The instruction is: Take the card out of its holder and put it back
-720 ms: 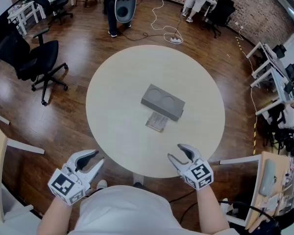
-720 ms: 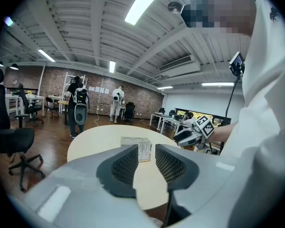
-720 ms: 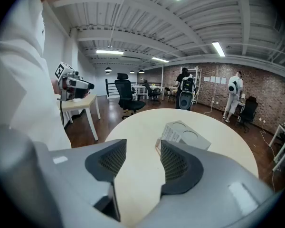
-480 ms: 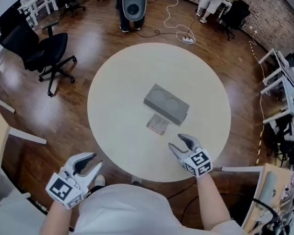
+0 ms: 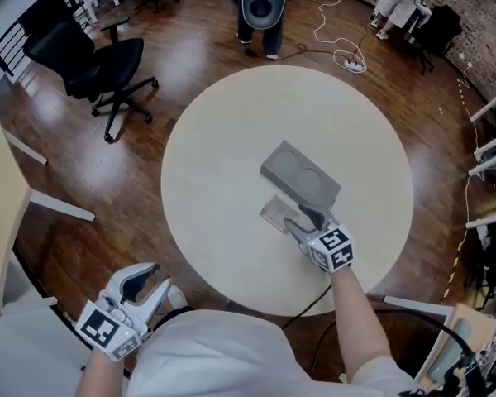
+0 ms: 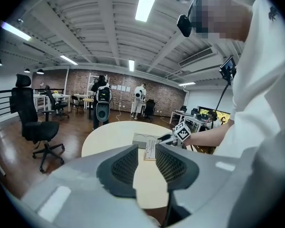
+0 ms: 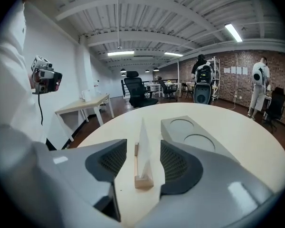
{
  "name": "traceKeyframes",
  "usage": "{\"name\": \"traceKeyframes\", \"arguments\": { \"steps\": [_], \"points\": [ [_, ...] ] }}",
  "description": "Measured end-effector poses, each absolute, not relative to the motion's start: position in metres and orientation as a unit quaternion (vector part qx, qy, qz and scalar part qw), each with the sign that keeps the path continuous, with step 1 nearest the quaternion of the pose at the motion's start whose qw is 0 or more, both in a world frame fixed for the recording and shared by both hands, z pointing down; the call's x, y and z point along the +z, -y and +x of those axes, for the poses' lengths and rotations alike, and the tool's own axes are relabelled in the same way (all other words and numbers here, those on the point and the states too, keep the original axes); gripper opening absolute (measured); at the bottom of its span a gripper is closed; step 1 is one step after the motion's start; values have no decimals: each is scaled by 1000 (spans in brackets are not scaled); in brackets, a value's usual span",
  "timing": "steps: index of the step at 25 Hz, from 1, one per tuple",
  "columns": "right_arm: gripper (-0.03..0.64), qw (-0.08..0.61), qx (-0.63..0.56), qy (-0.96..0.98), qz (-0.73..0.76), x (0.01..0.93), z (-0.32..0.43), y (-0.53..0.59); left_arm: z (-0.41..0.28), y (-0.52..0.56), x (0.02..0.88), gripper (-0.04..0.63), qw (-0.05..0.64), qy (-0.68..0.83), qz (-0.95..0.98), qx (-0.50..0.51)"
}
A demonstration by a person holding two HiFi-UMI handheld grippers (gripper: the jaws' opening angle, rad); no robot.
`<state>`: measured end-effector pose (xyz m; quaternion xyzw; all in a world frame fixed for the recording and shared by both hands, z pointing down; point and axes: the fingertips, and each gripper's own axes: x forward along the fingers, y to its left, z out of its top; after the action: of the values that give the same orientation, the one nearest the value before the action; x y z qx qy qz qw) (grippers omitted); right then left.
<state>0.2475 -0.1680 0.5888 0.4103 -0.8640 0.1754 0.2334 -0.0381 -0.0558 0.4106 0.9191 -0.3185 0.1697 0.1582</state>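
A thin pale card (image 7: 143, 144) stands on edge in a small wooden holder (image 7: 143, 180) on the round table (image 5: 223, 155). My right gripper (image 7: 143, 158) is open, one jaw on each side of the card, with a gap to both pads. From the head view the card (image 5: 275, 212) lies just in front of a grey block (image 5: 300, 174), and the right gripper (image 5: 301, 220) reaches it from the near side. My left gripper (image 5: 154, 278) hangs open and empty off the table's near-left edge; its own view shows the left gripper (image 6: 146, 167) facing the distant card (image 6: 150, 149).
The grey block (image 7: 195, 137) with two round recesses sits right behind and to the right of the card. A black office chair (image 5: 95, 60) and a black speaker-like unit (image 5: 264, 2) stand on the wooden floor beyond the table. Cables (image 5: 347, 56) lie on the floor.
My right gripper has moved forward across the table, from its near edge to around the card. The left gripper has stayed low at the near left, still open.
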Motion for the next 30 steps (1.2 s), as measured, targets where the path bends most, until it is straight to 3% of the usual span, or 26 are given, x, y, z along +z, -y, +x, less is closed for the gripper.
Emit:
{"name": "traceKeyframes", "arguments": {
  "steps": [5, 13, 30],
  "points": [
    [200, 231, 183, 875, 383, 602, 234, 177, -39, 57, 415, 120, 172, 333, 910, 176],
    [36, 227, 172, 881, 379, 606, 230, 183, -38, 56, 419, 120, 175, 344, 904, 182],
    [21, 208, 153, 884, 389, 573, 231, 184, -46, 51, 419, 115, 179, 344, 903, 186]
  ]
}}
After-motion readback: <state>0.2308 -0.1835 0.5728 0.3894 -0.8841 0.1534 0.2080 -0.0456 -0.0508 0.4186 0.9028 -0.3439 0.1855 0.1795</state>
